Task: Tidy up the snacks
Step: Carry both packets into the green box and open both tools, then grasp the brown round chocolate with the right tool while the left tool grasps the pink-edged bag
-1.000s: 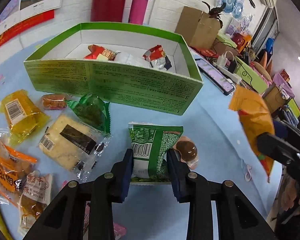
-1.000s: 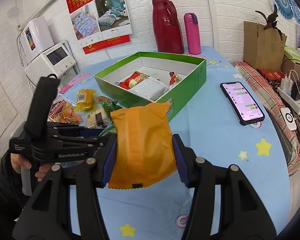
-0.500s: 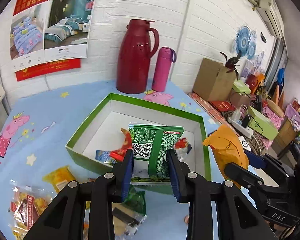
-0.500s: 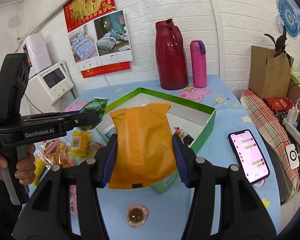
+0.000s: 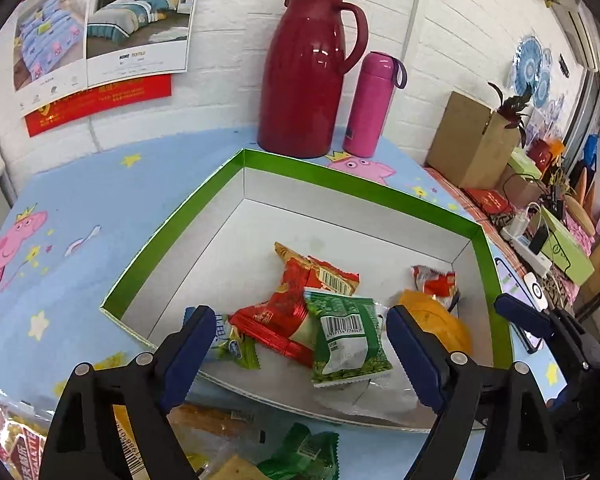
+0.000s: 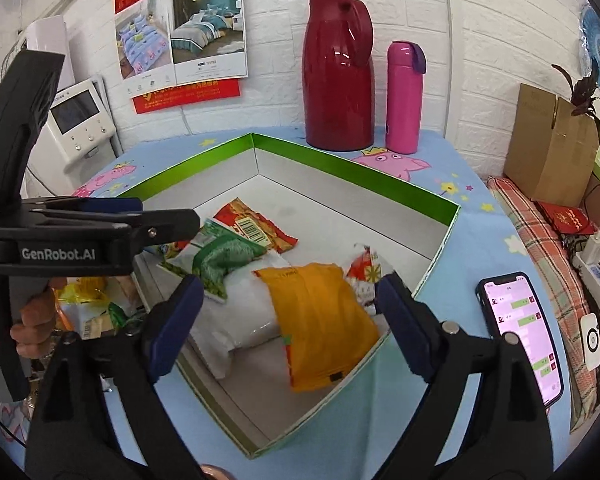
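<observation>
Green snack pack (image 5: 350, 340) w/ the barcode up lies inside the green box (image 5: 364, 192), resting partly on a red wrapper (image 5: 296, 304) and a white pack (image 6: 236, 312), nothing gripping it. Orange pack (image 6: 320, 316) is in the box too, leaning on the white pack and against the near-right wall, right next to a small red/white candy bag (image 6: 366, 270). Left gripper (image 5: 300, 344) hangs over the box's near edge, fingers (image 5: 186, 344) spread wide apart, empty. Right gripper (image 6: 290, 320) same deal: fingers (image 6: 400, 320) wide apart either side of the orange pack but not touching it afaict. A hand (image 6: 32, 324) holds the left gripper's handle at the left of the right wrist view. Outside the box on the near-left of the table (image 5: 100, 200) there's a pile of other snacks (image 5: 220, 448), yellow/green/clear wrappers, hard to tell exactly what. Behind the box: big red thermos jug (image 5: 304, 76) and pink bottle (image 5: 370, 104) standing upright by the brick wall. Phone (image 6: 520, 332) w/ screen lit lies on the table right of the box, cardboard box (image 6: 548, 148) further back right.
</observation>
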{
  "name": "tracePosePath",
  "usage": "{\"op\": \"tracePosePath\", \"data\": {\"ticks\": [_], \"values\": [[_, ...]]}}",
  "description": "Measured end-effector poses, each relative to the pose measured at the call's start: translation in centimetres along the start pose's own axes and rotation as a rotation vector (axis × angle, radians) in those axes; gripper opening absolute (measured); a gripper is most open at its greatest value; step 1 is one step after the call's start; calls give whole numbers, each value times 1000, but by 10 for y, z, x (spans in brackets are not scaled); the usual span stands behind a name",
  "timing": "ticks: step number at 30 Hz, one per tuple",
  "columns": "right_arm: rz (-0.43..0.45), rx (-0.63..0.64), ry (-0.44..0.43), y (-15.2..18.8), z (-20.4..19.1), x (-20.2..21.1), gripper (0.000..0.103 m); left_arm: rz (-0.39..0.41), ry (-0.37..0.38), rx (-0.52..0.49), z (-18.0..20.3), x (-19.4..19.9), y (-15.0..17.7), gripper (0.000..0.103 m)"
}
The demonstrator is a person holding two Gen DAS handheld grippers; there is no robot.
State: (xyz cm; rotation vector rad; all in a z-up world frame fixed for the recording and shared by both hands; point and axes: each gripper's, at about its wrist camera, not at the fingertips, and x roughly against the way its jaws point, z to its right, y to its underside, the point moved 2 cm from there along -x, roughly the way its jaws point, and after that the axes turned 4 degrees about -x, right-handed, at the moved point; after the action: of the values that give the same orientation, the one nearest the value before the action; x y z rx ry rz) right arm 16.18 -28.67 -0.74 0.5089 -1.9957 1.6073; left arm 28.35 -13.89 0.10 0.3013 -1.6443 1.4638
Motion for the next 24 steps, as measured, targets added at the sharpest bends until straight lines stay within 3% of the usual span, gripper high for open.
{"op": "tracePosePath", "data": {"ticks": [5, 12, 18, 24], "values": [[26, -15, 4, -5, -2, 21, 91, 30, -10, 6, -4, 22, 2, 89], [124, -25, -52, -6, -23, 87, 97, 95, 8, -9, 4, 97, 14, 89], [145, -17, -102, 14, -45, 132, 98, 108, 1, 11, 0, 154, 52, 89], [95, -41, -135, 50, -52, 147, 98, 88, -38, 32, -14, 175, 111, 89]]}}
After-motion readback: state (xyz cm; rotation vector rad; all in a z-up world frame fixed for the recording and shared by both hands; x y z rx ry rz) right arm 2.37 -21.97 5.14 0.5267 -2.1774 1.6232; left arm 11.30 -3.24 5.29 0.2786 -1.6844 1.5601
